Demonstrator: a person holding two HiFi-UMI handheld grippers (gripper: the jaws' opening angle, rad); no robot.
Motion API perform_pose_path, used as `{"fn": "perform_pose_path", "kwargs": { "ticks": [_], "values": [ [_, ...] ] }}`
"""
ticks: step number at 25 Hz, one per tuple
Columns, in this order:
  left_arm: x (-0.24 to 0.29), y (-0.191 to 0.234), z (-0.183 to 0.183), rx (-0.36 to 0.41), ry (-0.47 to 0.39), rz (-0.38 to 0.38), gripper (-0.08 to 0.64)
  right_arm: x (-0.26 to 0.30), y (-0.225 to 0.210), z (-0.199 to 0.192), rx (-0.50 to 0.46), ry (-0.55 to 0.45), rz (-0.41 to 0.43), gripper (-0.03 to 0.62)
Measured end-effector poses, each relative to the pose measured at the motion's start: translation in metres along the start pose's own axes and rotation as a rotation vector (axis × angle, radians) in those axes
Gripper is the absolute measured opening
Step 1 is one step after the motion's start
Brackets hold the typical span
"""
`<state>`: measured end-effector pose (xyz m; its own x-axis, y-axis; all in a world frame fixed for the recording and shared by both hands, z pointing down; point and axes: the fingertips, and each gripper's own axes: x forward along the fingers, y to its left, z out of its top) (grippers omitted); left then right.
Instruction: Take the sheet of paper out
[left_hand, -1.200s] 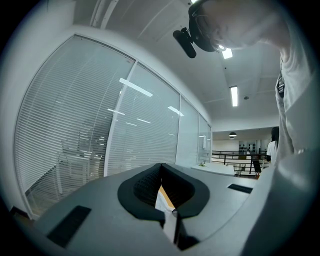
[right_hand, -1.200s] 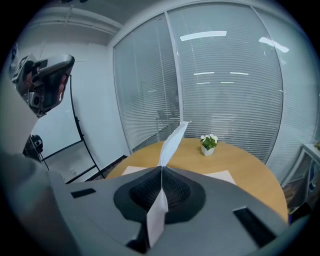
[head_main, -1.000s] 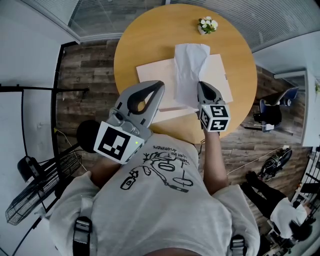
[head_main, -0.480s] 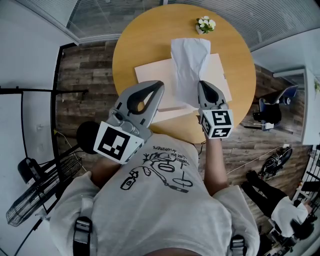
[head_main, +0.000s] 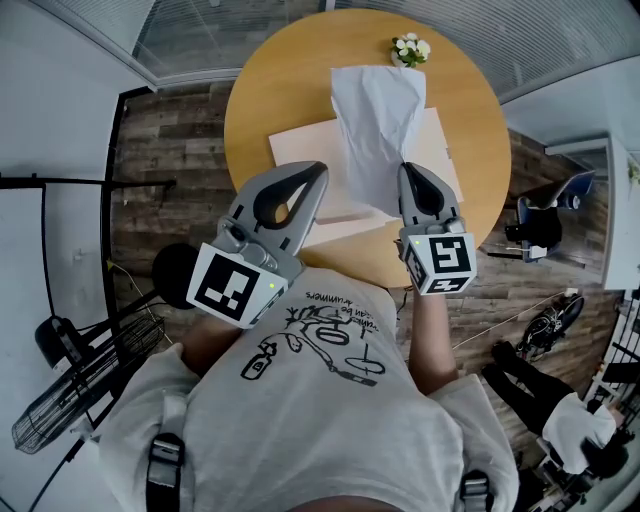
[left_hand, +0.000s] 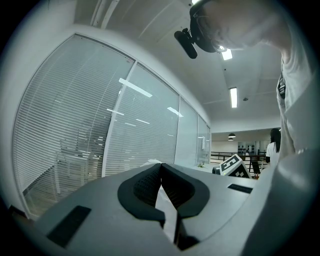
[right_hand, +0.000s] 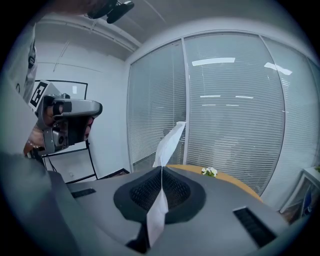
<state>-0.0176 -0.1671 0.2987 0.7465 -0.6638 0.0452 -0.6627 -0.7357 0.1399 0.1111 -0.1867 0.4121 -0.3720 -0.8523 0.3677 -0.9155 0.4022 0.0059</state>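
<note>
Now, in the head view, the right gripper (head_main: 405, 170) stands higher than a second ago, and the thin white sheet of paper (head_main: 378, 115) clamped in its closed jaws reaches further up the round wooden table (head_main: 270, 80), its far edge almost at the small pot of white flowers (head_main: 411, 48). The flat white envelope (head_main: 305, 145) has not moved, and the left gripper (head_main: 321, 170) rests at its near edge, so the sheet is judged to be partly drawn out. Its near end lies behind the right gripper, so whether it has cleared the envelope cannot be told. In the left gripper view, the jaws are closed on a thin white strip, judged to be the envelope's edge; the rest of the envelope is cut off below the gripper body. In the right gripper view, the pads meet on the sheet, which stands edge-on and curls upward above them; the envelope and the sheet's lower end lie out of view.
</note>
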Motion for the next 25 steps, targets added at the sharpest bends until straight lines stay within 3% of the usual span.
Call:
{"fn": "perform_pose_path", "kwargs": {
  "ticks": [13,25],
  "values": [
    [0.004,0.003,0.002,0.000,-0.002,0.010,0.020,-0.032,0.002,0.057,-0.021,-0.101,-0.001,0.009],
    [0.004,0.004,0.003,0.005,0.000,0.014,0.021,-0.053,0.009,0.083,-0.039,-0.159,0.004,0.009]
  ]
}}
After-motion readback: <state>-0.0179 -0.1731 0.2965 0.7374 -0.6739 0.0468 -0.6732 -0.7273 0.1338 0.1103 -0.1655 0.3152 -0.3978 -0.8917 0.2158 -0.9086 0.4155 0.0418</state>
